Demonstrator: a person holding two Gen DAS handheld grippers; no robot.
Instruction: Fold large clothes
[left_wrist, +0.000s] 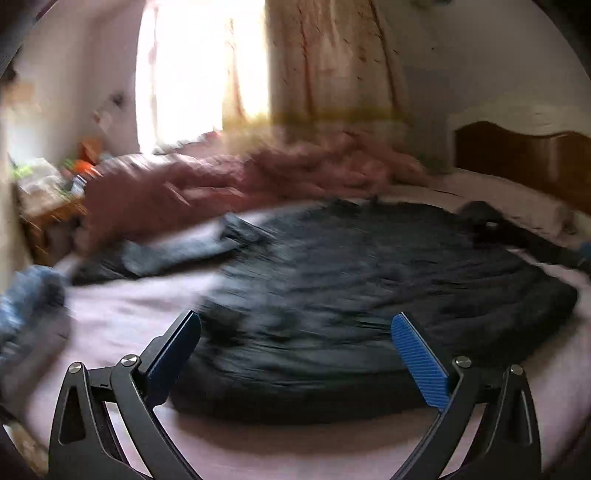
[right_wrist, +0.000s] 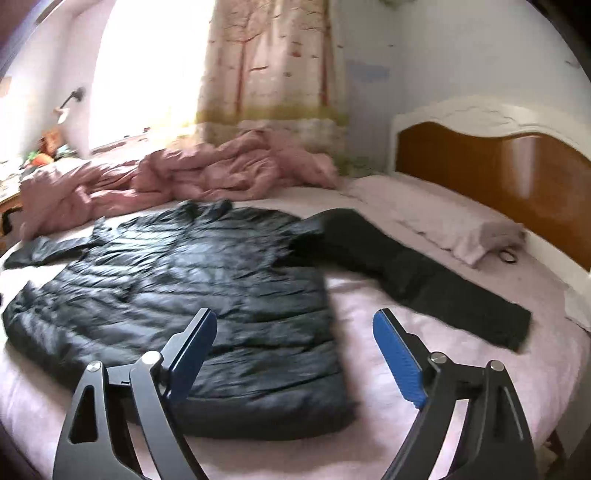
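- On the bed, covered by a pale pink sheet, a black quilted jacket lies spread flat, its collar toward the far side.
- At far left, a wooden nightstand holds blurred clutter.
- Left of the jacket's body, one sleeve reaches out toward the left edge of the bed.
- Behind the jacket, a rumpled pink duvet is heaped along the far side, below a patterned curtain.
- Near the jacket's hem, the left tongs hover with jaws apart, gripping nothing.
- Just right, the right tongs hover over the jacket's near right corner, jaws apart too.
- Right of the body, the other sleeve stretches across the sheet.
- At far right, a pillow lies before the wooden headboard.
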